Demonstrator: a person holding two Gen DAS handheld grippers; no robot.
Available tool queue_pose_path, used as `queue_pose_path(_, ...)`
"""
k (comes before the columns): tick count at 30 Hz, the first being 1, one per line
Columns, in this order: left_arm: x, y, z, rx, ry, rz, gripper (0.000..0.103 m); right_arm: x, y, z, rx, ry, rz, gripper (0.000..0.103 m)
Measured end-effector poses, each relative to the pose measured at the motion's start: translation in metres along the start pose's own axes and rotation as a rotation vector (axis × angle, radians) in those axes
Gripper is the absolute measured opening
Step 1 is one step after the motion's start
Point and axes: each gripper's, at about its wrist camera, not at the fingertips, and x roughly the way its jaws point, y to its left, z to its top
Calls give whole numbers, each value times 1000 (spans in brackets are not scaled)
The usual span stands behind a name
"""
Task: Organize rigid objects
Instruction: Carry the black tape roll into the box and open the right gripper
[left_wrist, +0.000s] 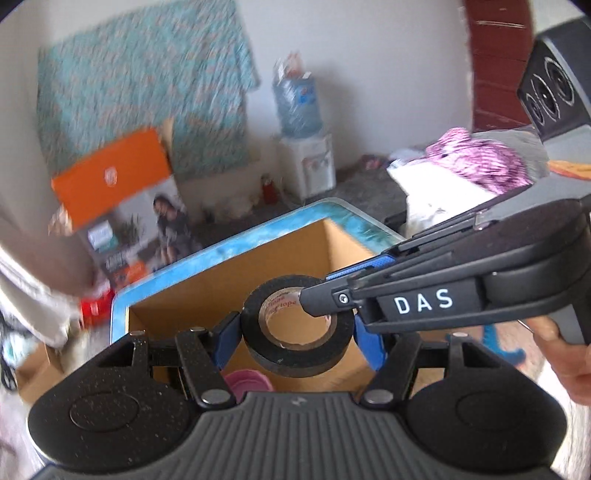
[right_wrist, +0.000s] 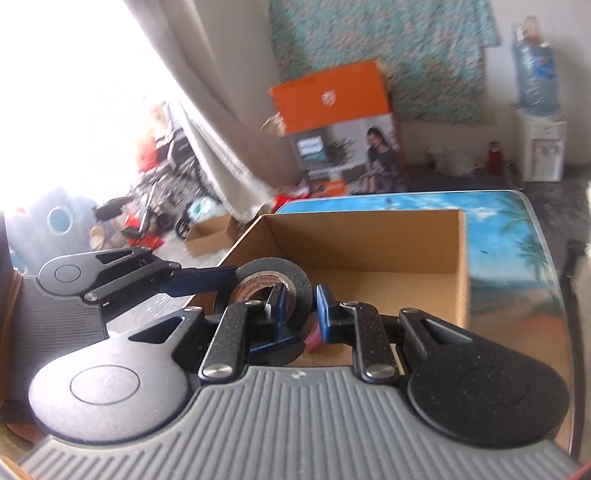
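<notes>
A black roll of tape (left_wrist: 297, 330) is held above an open cardboard box (left_wrist: 207, 288). My left gripper (left_wrist: 297, 332) is shut on the roll, its blue pads (left_wrist: 227, 341) pressing the roll's outer sides. My right gripper (left_wrist: 314, 299) reaches in from the right, with one finger inside the roll's core. In the right wrist view the roll (right_wrist: 273, 295) stands on edge; one right finger (right_wrist: 277, 308) is in the core and the other (right_wrist: 325, 314) is outside, pinching the roll's wall. The box (right_wrist: 369, 243) lies just beyond.
The box stands on a blue glass-topped table (right_wrist: 517, 258). A pink object (left_wrist: 245, 384) lies in the box's bottom. Behind are an orange carton (right_wrist: 340, 129), a water dispenser (right_wrist: 539, 110), a curtain and floor clutter. A speaker (left_wrist: 554, 88) stands at right.
</notes>
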Motion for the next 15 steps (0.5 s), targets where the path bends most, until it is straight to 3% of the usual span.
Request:
queue_pose_path(6, 67, 58, 23, -106, 194, -36, 68, 79, -21, 50, 47, 191, 43, 18)
queue_pose_path(15, 155, 98, 15, -156, 416, -2, 68, 192, -45, 52, 151, 405, 65, 18)
